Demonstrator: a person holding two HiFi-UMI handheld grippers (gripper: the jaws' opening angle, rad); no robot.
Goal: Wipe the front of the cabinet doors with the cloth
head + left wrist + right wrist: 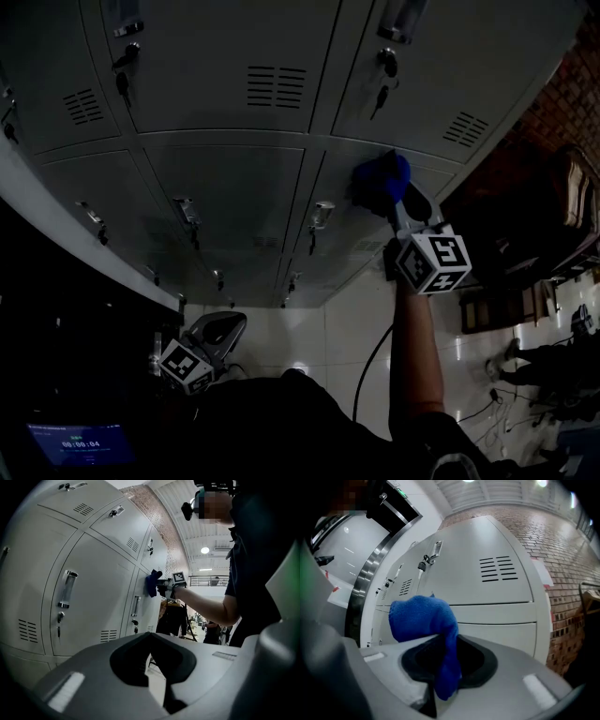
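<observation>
Grey metal cabinet doors (225, 197) fill the head view, each with a handle, a lock and vent slits. My right gripper (398, 202) is raised and shut on a blue cloth (382, 178), which it presses against the top of a lower door (342, 202) at the right. In the right gripper view the cloth (424, 616) bunches above the jaws and hangs down between them, with the door (497, 630) just behind. From the left gripper view, the cloth (151, 583) shows on the door. My left gripper (225, 330) hangs low, away from the doors, shut on nothing (157, 667).
A brick wall (572, 94) adjoins the cabinets at the right, with furniture (562, 206) and people's feet (525, 361) on the tiled floor (347, 337). A black cable (367, 370) hangs under my right arm. A small lit screen (80, 442) sits at the lower left.
</observation>
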